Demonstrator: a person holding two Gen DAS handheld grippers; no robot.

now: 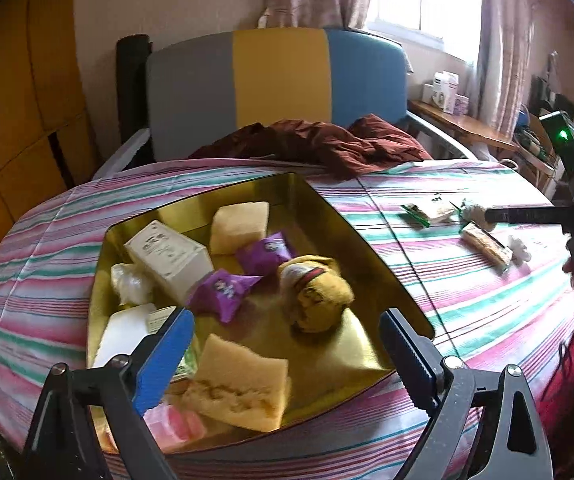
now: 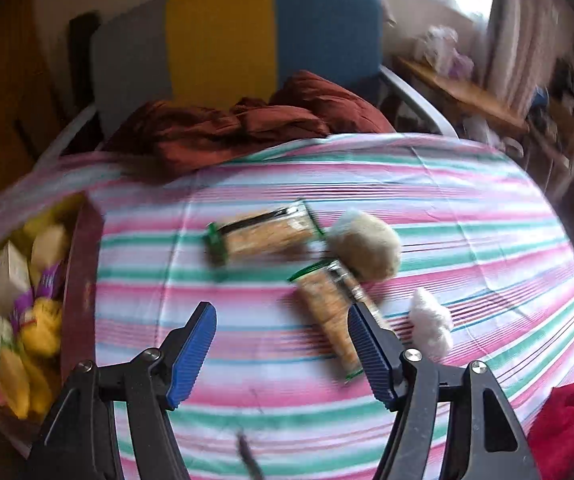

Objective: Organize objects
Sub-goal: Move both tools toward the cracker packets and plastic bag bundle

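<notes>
Striped bedspread [image 2: 287, 184]; gold tin [image 1: 339, 216] at left, already holding sponges and packets. Left gripper [image 1: 287, 344] spread wide over it, empty. 2 cracker packets [image 2: 263, 232] remain right. Right gripper [image 2: 283, 344] half apart, empty, beside nearer packet [image 2: 327, 304]; blurred view suggests a misjudged, glancing grasp.

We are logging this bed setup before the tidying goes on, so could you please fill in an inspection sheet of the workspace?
Surface: striped sheet, creased.
Job's things: gold tin holds sponges, white box, purple packets, yellow toy; on the sheet, two snack packs, beige ball, white fluff.
Clutter: brown cloth, red cloth.
Grippers: left gripper open over tin; right gripper open, empty.
Cables: nothing seen.
Surroundings: headboard, window, side shelf.
</notes>
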